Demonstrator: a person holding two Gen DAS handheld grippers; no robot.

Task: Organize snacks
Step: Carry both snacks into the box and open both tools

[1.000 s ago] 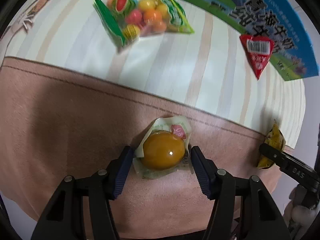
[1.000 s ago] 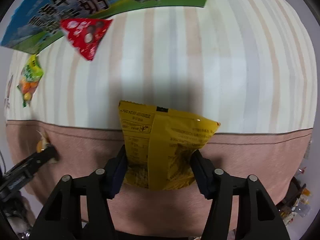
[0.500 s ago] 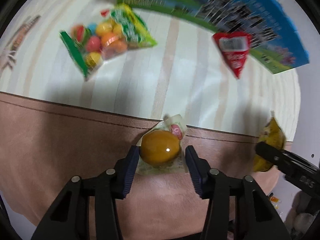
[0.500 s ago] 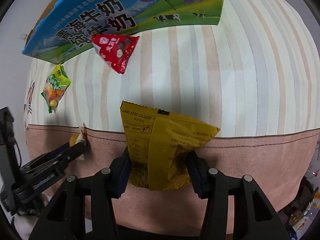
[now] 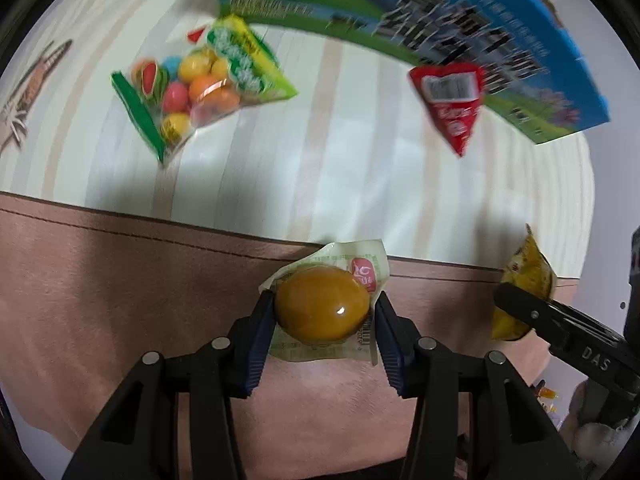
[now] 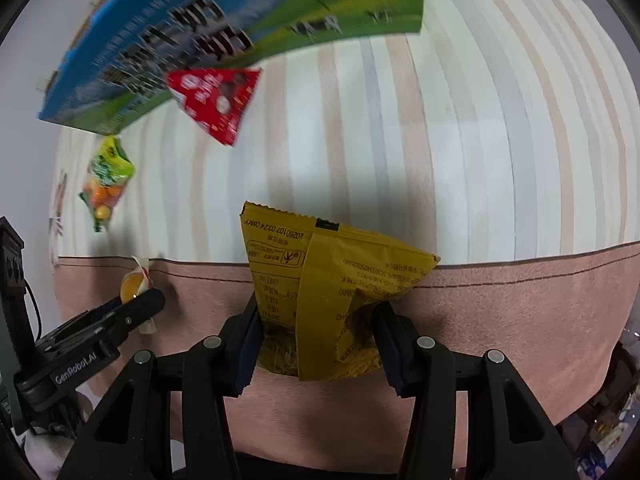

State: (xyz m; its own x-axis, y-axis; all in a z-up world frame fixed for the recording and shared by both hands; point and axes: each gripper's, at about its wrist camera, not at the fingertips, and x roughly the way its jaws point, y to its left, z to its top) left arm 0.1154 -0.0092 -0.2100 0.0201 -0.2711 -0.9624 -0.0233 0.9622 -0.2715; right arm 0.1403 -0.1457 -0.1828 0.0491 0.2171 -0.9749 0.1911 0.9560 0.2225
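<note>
My left gripper (image 5: 324, 312) is shut on a clear packet with a brown egg (image 5: 322, 306) and holds it above the pink cloth border. My right gripper (image 6: 316, 320) is shut on a yellow snack bag (image 6: 332, 280), also lifted. A bag of coloured candy balls (image 5: 192, 88) and a red triangular packet (image 5: 452, 100) lie on the striped cloth. A blue and green milk carton box (image 5: 460, 28) stands behind them. The yellow bag also shows at the right of the left wrist view (image 5: 524, 276).
The striped tablecloth (image 6: 480, 140) has a pink border (image 5: 100, 300) along its near edge. The left gripper with its egg packet (image 6: 134, 284) shows at the left of the right wrist view. Small clutter lies off the table's lower right.
Both grippers have risen and pulled back with their loads. The left gripper's fingers have closed tight on the egg packet. The box, candy bag and red packet stay in place.
</note>
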